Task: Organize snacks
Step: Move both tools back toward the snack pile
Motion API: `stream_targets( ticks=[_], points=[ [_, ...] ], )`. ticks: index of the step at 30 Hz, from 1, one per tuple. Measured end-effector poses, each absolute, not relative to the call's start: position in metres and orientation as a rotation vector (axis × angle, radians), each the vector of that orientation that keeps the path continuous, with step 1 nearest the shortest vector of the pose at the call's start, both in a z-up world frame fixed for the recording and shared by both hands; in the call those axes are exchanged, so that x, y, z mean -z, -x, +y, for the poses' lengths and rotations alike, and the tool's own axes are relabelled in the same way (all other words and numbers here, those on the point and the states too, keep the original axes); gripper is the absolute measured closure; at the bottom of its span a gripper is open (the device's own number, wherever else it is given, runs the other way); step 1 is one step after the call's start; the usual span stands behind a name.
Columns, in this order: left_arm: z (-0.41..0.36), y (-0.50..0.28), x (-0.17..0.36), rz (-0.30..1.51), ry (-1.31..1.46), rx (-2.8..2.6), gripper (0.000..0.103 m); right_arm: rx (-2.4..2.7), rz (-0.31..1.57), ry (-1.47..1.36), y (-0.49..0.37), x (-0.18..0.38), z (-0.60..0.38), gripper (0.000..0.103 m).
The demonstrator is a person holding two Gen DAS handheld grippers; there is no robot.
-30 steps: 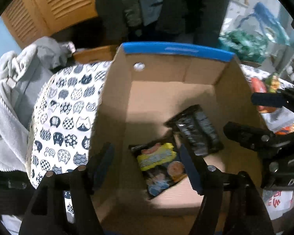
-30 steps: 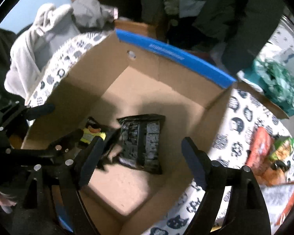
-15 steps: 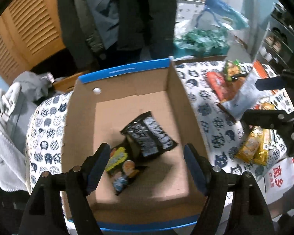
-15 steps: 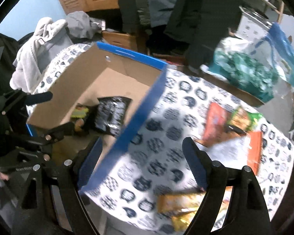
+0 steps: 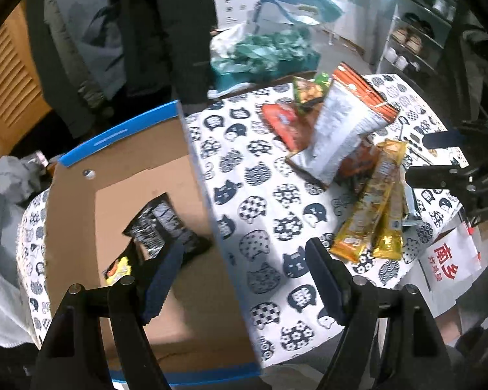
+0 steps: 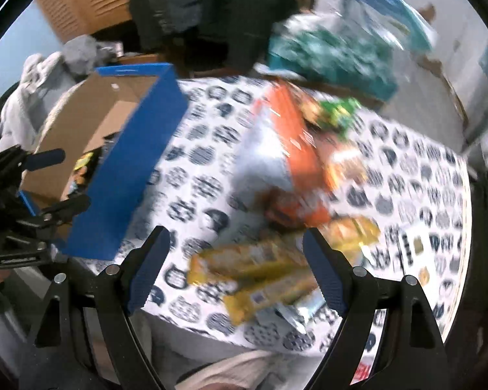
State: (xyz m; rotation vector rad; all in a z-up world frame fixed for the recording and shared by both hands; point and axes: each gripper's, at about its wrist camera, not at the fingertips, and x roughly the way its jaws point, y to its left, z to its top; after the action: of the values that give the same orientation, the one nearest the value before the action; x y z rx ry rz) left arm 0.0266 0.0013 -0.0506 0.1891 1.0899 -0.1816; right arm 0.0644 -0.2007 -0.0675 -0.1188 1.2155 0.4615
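Snacks are lying split: 2 packets inside the blue-edged cardboard box [image 5: 192,295], the colourful foil pile [image 5: 351,156] waiting on the cat-print counter [image 5: 263,195], both hand-held grippers [image 5: 244,279] [image 6: 234,266] hovering spread, empty.

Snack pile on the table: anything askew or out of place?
Yes. The silver-and-orange bag leans tilted on the red packet, not lying flat. The yellow packets lie near the tablecloth edge. No spill or damage visible.

A lived-in home: coats [image 5: 153,32] hang at upper centre, louvred wooden doors [image 5: 6,74] fill the upper left, a shelf of dishes [image 5: 416,42] stands upper right, and a cat-print cloth covers the tabletop [image 5: 260,175].
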Motion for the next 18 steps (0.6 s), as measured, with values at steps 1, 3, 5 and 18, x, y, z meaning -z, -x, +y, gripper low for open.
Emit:
stream_targets(
  ticks=[1, 3, 5, 18],
  points=[
    [-0.004, -0.027, 0.051, 1.089, -0.192, 0.189, 0.024, -0.44, 1.226, 0.103, -0.064, 0.073, -0.21, 0.019],
    [-0.011, -0.027, 0.054, 1.096, -0.193, 0.2, 0.024, -0.406, 1.238, 0.084, -0.063, 0.079, -0.223, 0.019],
    [-0.018, -0.028, 0.058, 1.102, -0.19, 0.216, 0.024, -0.374, 1.256, 0.068, -0.062, 0.089, -0.236, 0.019],
    [-0.056, -0.036, 0.092, 1.148, -0.273, 0.244, 0.024, -0.189, 1.323, 0.063, -0.06, 0.137, -0.28, 0.019]
  ],
)
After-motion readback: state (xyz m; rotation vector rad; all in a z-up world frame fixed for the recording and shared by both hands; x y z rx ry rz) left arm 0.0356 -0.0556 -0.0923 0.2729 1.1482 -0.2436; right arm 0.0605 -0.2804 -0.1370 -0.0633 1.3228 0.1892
